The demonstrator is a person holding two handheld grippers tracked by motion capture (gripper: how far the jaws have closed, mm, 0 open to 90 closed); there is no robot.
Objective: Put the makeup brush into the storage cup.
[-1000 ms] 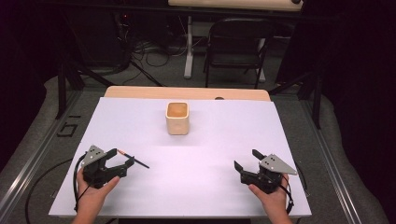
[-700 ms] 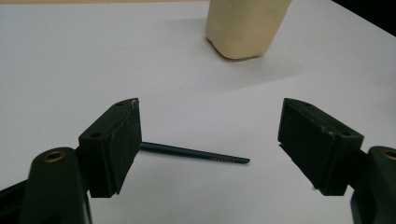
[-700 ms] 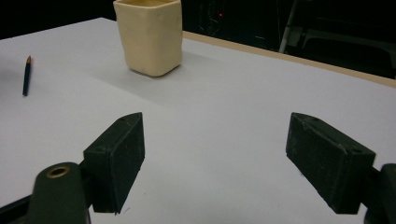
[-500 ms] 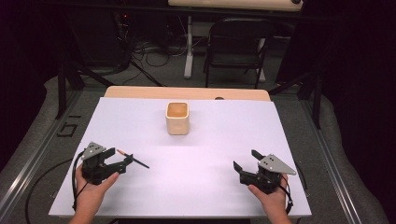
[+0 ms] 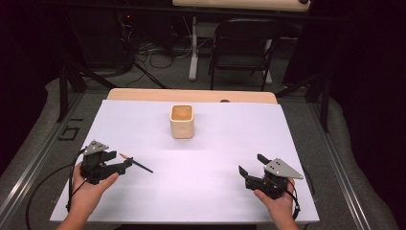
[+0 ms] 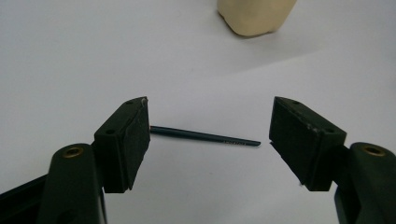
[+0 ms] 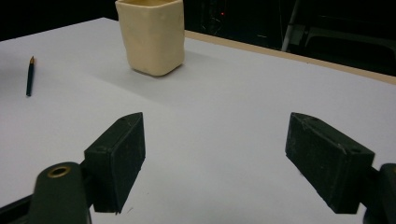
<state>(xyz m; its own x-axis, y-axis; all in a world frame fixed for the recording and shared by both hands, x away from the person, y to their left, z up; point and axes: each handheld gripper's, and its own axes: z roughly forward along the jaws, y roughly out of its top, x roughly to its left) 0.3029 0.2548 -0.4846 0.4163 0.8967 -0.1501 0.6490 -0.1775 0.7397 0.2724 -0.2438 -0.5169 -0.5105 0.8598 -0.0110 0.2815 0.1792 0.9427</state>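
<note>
A dark pencil [image 5: 138, 164] with a tan tip lies flat on the white table sheet [image 5: 215, 158] at the left. My left gripper [image 5: 120, 159] rests low at the pencil's near end. In the left gripper view the pencil [image 6: 205, 136] lies crosswise between the jaws of that gripper [image 6: 209, 133]. The jaws have just been closing a little, but the pads do not touch it. My right gripper [image 5: 251, 164] sits open at the front right, nothing between its jaws [image 7: 215, 154]. A cream square cup [image 5: 182, 121] stands upright at the table's middle back.
The cup [image 7: 150, 35] and the pencil [image 7: 30, 77] lie far ahead and to the left in the right gripper view. A wooden table edge [image 5: 191, 95] runs along the back. A black folding chair [image 5: 242, 48] and cables stand on the floor beyond.
My left gripper has shifted slightly up and over the pencil's near end, so its jaws now straddle it. The pencil, the cup and the right gripper have not moved.
</note>
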